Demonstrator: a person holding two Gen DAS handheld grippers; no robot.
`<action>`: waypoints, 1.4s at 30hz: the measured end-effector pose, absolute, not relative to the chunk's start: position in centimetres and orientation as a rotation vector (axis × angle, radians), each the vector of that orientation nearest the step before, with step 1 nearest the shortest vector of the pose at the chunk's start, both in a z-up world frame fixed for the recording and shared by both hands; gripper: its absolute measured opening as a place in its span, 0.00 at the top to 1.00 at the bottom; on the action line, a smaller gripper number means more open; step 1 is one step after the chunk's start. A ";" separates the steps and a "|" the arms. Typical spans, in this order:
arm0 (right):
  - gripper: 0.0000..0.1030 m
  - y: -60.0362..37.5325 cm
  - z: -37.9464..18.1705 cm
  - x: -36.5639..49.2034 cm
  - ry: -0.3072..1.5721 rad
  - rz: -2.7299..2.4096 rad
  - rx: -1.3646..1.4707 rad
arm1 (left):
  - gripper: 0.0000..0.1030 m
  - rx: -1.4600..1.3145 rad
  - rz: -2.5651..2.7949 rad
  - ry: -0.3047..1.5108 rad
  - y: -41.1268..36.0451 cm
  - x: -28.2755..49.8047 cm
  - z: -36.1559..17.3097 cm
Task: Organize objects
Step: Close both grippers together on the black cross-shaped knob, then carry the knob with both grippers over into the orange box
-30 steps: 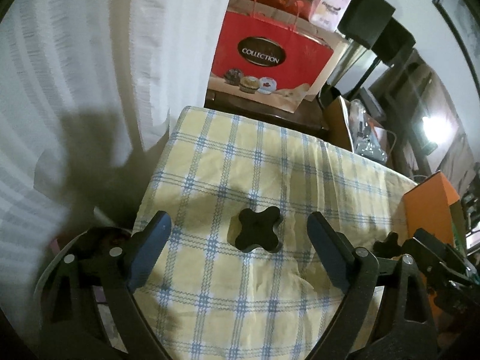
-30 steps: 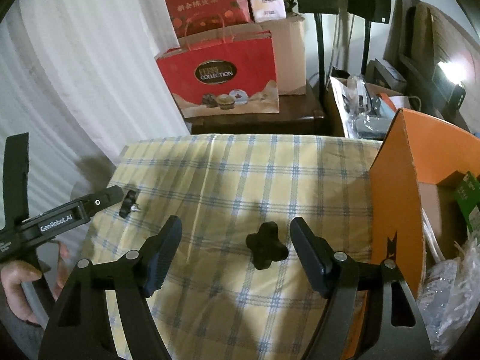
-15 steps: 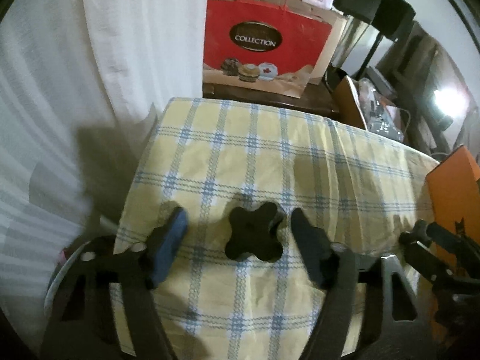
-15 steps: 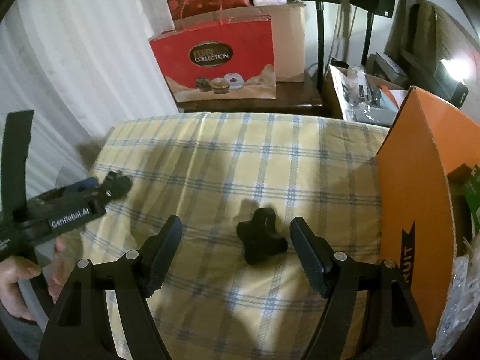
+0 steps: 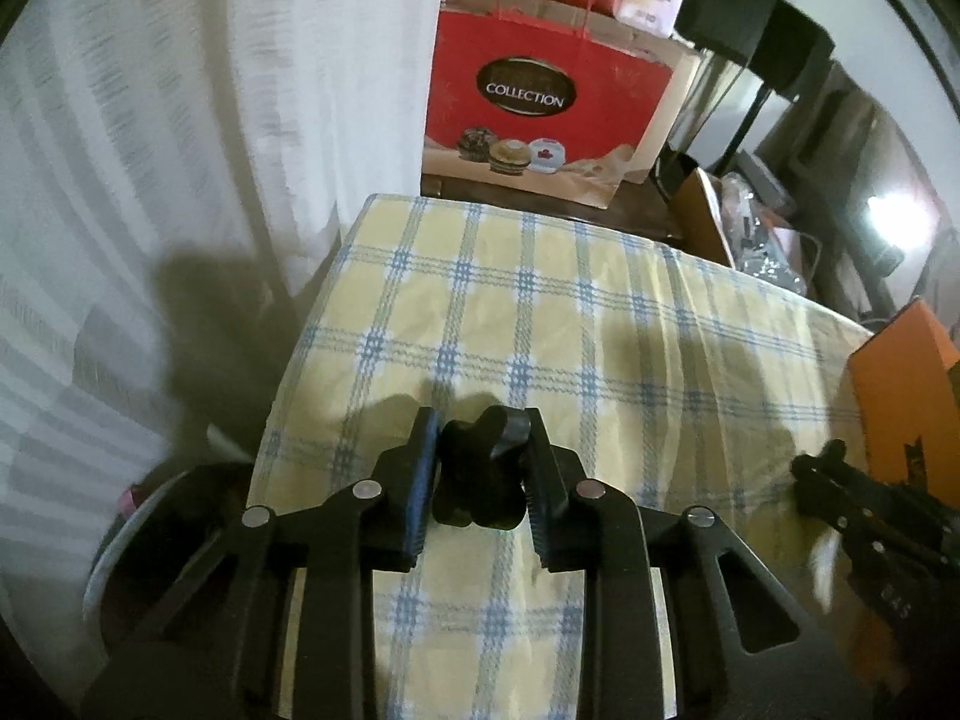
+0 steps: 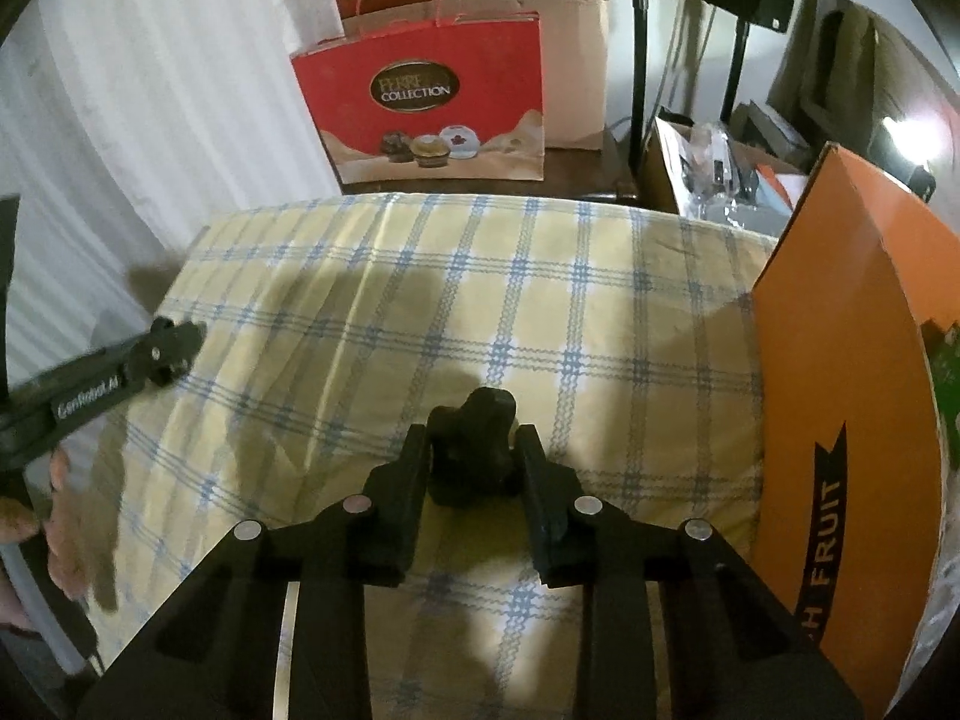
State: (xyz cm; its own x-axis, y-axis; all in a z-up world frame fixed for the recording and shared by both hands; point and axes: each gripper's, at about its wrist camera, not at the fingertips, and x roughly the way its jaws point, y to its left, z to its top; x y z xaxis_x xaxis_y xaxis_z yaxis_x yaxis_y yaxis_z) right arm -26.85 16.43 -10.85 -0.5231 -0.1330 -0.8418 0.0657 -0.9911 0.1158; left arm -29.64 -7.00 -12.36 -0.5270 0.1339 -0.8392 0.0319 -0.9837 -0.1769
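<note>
In the left wrist view my left gripper (image 5: 478,429) is shut on a black cross-shaped knob (image 5: 478,468), which sits between the pads over the yellow and blue checked tablecloth (image 5: 540,312). In the right wrist view my right gripper (image 6: 472,441) is shut on a second black cross-shaped knob (image 6: 474,450) above the same cloth (image 6: 420,312). The right gripper's tip shows at the right edge of the left wrist view (image 5: 840,480); the left gripper's tip shows at the left of the right wrist view (image 6: 162,354).
An open orange fruit box (image 6: 852,420) stands at the table's right edge and also shows in the left wrist view (image 5: 900,378). A red gift bag (image 6: 426,102) stands behind the table. A white curtain (image 5: 180,120) hangs at the left.
Both grippers have moved in on their knobs and closed on them; one second ago both were open with the knobs lying on the cloth between the fingers.
</note>
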 end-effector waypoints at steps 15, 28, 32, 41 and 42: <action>0.73 16.5 -7.4 -23.6 -0.266 -2.591 1.344 | 0.79 -1.386 2.638 -0.399 -8.3 -24.0 -9.3; 0.73 16.9 -3.7 -19.8 -0.242 -2.655 1.231 | 0.79 -1.292 2.685 -0.325 -6.0 -20.0 -5.9; 0.73 17.3 -2.7 -18.8 -0.225 -2.686 1.200 | 0.79 -1.263 2.700 -0.284 -4.9 -19.2 -4.4; 0.73 19.1 -0.4 -16.3 -0.198 -2.760 1.127 | 0.79 -1.197 2.693 -0.228 -1.3 -17.4 -1.1; 0.73 19.4 -0.2 -16.0 -0.198 -2.765 1.123 | 0.79 -1.192 2.690 -0.226 -1.0 -17.3 -0.9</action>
State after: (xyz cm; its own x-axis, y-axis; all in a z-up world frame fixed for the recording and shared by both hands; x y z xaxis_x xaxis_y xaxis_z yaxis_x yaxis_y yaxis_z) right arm -16.05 19.37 -0.25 -0.7082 -0.1884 -0.6804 0.0895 -0.9799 0.1783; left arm -17.25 -0.95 -0.90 -0.6586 0.2344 -0.7151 -0.1119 -0.9702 -0.2150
